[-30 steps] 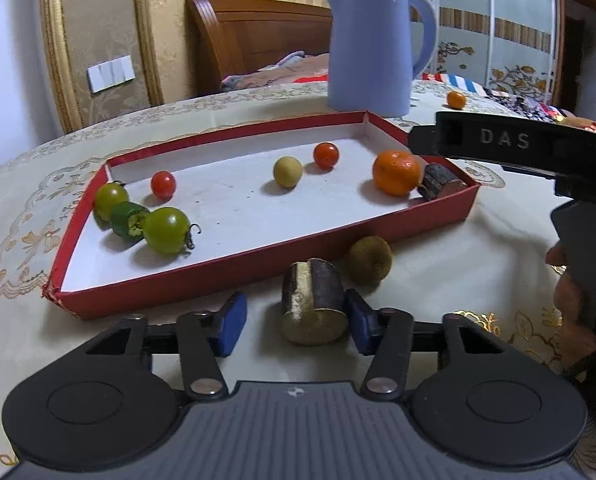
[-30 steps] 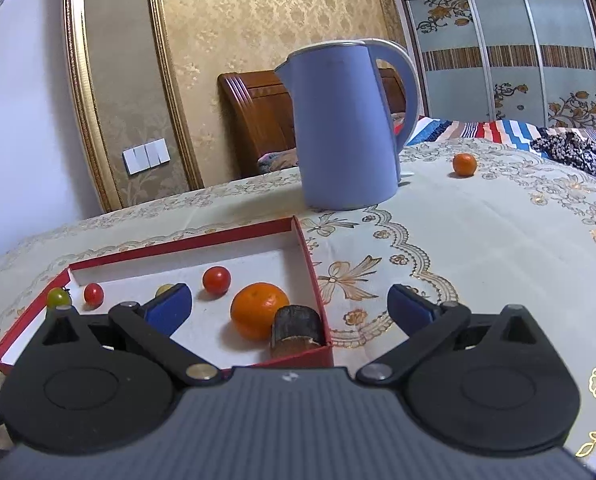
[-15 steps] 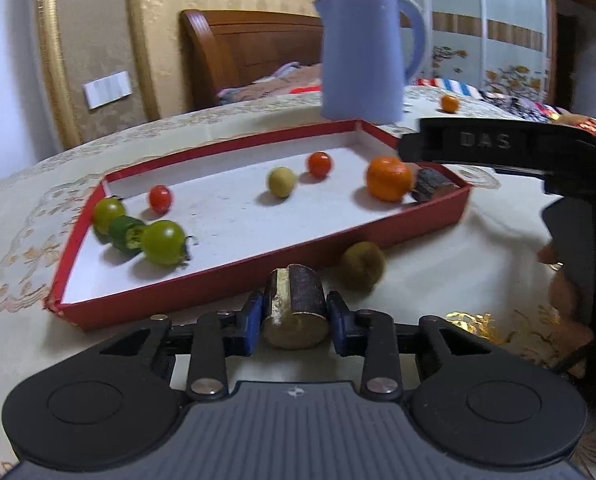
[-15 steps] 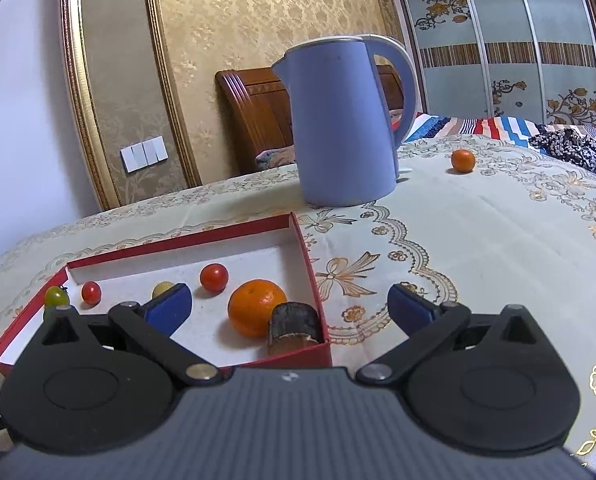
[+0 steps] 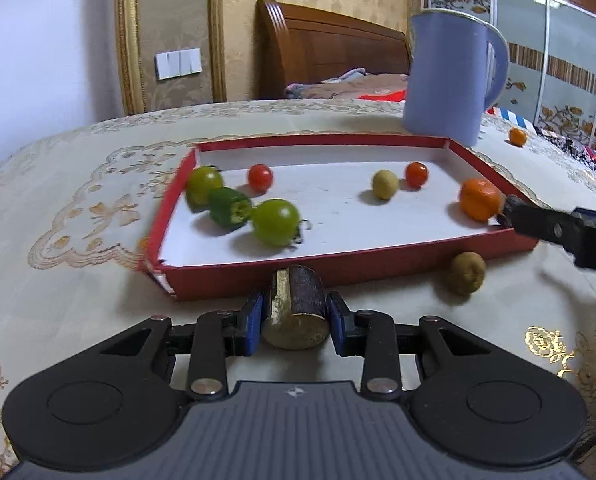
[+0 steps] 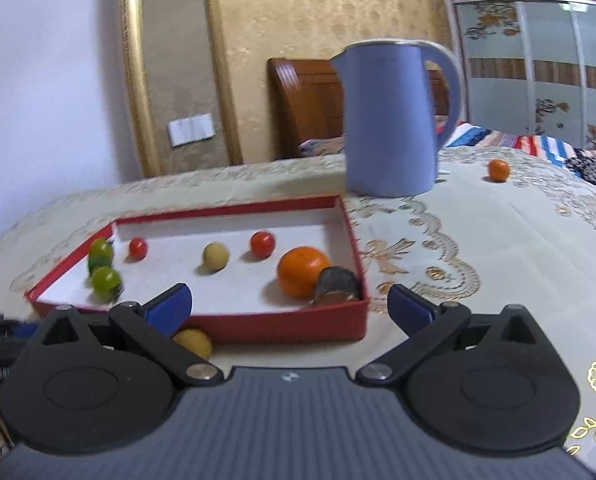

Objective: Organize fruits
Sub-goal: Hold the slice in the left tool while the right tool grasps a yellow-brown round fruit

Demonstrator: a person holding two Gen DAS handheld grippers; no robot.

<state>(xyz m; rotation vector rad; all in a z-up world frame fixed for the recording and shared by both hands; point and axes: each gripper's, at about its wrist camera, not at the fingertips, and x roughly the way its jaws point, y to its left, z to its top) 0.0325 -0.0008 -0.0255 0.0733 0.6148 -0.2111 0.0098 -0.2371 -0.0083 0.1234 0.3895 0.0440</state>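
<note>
My left gripper (image 5: 296,322) is shut on a short dark sugarcane piece (image 5: 298,304), held just in front of the near wall of the red tray (image 5: 337,266). The tray holds green tomatoes (image 5: 276,222), red cherry tomatoes (image 5: 260,178), a yellowish round fruit (image 5: 385,185), an orange (image 5: 479,199) and another cane piece (image 6: 335,284). A brown round fruit (image 5: 466,273) lies on the cloth outside the tray, also in the right wrist view (image 6: 194,342). My right gripper (image 6: 290,308) is open and empty, near the tray's right corner (image 6: 353,320).
A blue kettle (image 6: 393,120) stands behind the tray. A small orange (image 6: 499,170) lies far right on the embroidered tablecloth (image 6: 497,240). A wooden headboard and a wardrobe stand behind the table. The right gripper's finger (image 5: 545,226) reaches over the tray's right end.
My left gripper closed on the cane piece and has lifted and swung left with it. My right gripper rose a little and stays open.
</note>
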